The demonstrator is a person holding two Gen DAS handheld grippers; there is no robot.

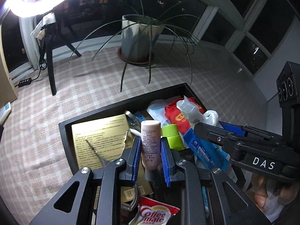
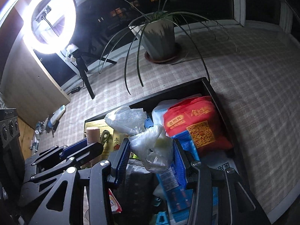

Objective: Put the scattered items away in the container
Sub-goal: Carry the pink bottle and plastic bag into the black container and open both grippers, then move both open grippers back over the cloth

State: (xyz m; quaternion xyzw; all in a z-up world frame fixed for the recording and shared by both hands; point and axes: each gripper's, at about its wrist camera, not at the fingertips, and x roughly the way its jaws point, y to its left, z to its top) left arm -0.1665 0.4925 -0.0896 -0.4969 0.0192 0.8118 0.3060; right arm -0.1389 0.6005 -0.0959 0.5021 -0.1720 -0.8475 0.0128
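Observation:
My left gripper (image 1: pixel 151 140) is shut on a pale pink tube (image 1: pixel 151 129), held upright above the black container (image 1: pixel 120 103). Inside the container lie a gold box (image 1: pixel 99 136), a red packet (image 1: pixel 174 116), green tape rolls (image 1: pixel 172 135), a blue package (image 1: pixel 204 151) and a Coffee-mate sachet (image 1: pixel 153 215). My right gripper (image 2: pixel 151 142) is shut on a crumpled clear plastic bag (image 2: pixel 129 120), also over the container (image 2: pixel 215 93). In the left wrist view the right gripper (image 1: pixel 210 124) enters from the right. The left gripper (image 2: pixel 91 142) with the tube (image 2: pixel 92 131) shows at the left of the right wrist view.
A potted plant (image 1: pixel 138 37) with long drooping leaves stands behind the container on the checked cloth (image 1: pixel 93 86). A ring light (image 2: pixel 49 18) on a tripod (image 1: pixel 50 71) glares at the back left. A wooden box (image 2: pixel 33 82), a remote (image 2: pixel 58 114) and small clutter lie at the left.

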